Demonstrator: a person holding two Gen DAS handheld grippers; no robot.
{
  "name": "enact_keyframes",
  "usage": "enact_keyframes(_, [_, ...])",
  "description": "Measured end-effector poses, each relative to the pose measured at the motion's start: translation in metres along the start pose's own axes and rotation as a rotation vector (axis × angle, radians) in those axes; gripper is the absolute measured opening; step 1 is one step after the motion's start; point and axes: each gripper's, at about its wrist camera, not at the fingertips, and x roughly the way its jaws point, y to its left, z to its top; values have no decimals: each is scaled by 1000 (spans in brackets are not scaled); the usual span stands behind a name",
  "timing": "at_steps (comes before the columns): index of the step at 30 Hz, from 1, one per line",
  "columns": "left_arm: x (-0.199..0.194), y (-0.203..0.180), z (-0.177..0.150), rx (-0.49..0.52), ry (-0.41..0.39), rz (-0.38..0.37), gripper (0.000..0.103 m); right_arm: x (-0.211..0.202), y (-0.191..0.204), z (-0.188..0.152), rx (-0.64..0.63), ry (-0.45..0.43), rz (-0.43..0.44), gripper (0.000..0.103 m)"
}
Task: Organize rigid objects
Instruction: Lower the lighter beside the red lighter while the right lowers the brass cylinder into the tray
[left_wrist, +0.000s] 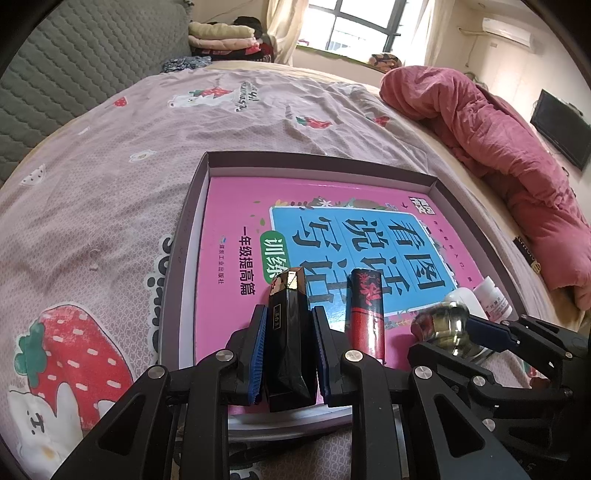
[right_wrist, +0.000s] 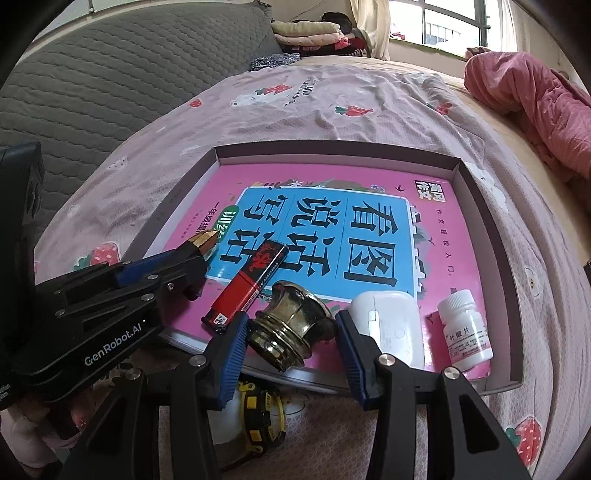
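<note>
A shallow box lid (left_wrist: 207, 173) (right_wrist: 480, 206) lies on the bed with a pink book (left_wrist: 236, 206) (right_wrist: 436, 266) inside. My left gripper (left_wrist: 289, 314) (right_wrist: 201, 254) is shut on a black and gold faceted bottle (left_wrist: 288, 332) (right_wrist: 203, 238) over the book. My right gripper (right_wrist: 291, 325) (left_wrist: 480, 328) is open around a brass knob (right_wrist: 291, 328) (left_wrist: 448, 325) resting at the book's near edge; a gap shows beside the right pad. A red and black lighter (left_wrist: 367, 314) (right_wrist: 251, 288), a white case (right_wrist: 391, 321) and a white pill bottle (right_wrist: 465, 332) (left_wrist: 493, 299) lie on the book.
A yellow and black tape measure (right_wrist: 262, 417) lies on the bedsheet (left_wrist: 110, 184) just below the lid. A pink quilt (left_wrist: 517, 147) (right_wrist: 535, 103) is bunched at the right. A grey headboard (right_wrist: 110, 74) and folded clothes (left_wrist: 225, 37) are at the back.
</note>
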Motion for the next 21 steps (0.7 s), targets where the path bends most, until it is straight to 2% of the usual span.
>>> enact_keyframes(14, [0,0,0,3,2,-1,24,-7,-4,-5,27,-29,11,50])
enact_keyframes(18, [0,-4,-1,17,5,-18,30,-12,-4,-7,25,-46,1,51])
enact_keyframes(21, [1,-7,-2,29,13,-32,31,-16,-6,-7,31,-62,0,52])
